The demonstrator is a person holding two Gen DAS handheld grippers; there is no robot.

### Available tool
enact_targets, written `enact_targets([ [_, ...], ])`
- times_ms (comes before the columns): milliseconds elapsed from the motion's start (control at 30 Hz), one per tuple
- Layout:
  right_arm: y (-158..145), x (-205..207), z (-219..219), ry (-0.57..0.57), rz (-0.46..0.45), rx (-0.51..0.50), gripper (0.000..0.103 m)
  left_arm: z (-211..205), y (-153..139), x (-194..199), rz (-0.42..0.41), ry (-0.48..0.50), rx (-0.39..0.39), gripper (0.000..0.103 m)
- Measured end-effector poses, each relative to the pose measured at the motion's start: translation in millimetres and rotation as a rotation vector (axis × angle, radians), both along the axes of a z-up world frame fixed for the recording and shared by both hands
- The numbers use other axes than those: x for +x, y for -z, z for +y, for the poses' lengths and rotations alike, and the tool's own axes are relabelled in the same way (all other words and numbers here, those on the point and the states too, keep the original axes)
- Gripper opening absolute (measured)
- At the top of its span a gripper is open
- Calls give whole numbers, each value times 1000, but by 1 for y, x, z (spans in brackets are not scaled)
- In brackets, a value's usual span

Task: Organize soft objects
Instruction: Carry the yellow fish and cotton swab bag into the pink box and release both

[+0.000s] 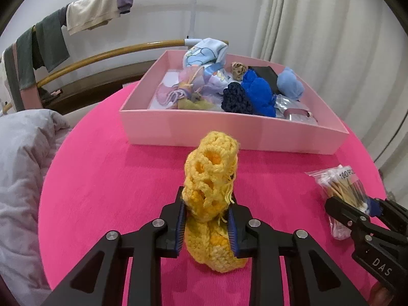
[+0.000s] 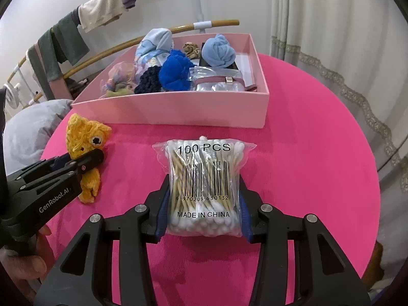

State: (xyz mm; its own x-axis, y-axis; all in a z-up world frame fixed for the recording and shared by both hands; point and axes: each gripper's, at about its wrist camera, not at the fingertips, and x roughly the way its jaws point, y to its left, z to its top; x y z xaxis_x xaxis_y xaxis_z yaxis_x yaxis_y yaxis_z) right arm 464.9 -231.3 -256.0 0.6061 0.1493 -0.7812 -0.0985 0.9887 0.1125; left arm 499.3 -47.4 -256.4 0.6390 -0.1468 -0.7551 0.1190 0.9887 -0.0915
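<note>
My left gripper (image 1: 206, 219) is shut on a yellow crocheted toy (image 1: 211, 178) standing on the pink round table (image 1: 102, 178); the toy also shows in the right wrist view (image 2: 84, 137). My right gripper (image 2: 204, 204) is shut on a clear bag of cotton swabs (image 2: 204, 178), also seen in the left wrist view (image 1: 339, 186). Beyond both stands a pink box (image 1: 229, 132) (image 2: 178, 112) holding several soft items: blue crocheted pieces (image 1: 257, 91), a light blue cloth ball (image 2: 219, 51), patterned cloths and scrunchies.
A grey quilt (image 1: 23, 165) lies left of the table. Behind is a wooden rail rack (image 1: 102, 56) with hung clothes, and a curtain (image 2: 331, 25) hangs at the right. The left gripper's body (image 2: 51, 178) sits at the left in the right wrist view.
</note>
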Motion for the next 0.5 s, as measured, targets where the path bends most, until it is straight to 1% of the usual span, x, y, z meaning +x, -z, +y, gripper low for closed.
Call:
enact_targets([
  [233,-13,-24,4,-29,-22,39,42,6,-20,-34,-25,-6,11,24],
  [500,-32,-50,10,-50,-65,56,42,17,-45,-75,-56,-23,18,23],
])
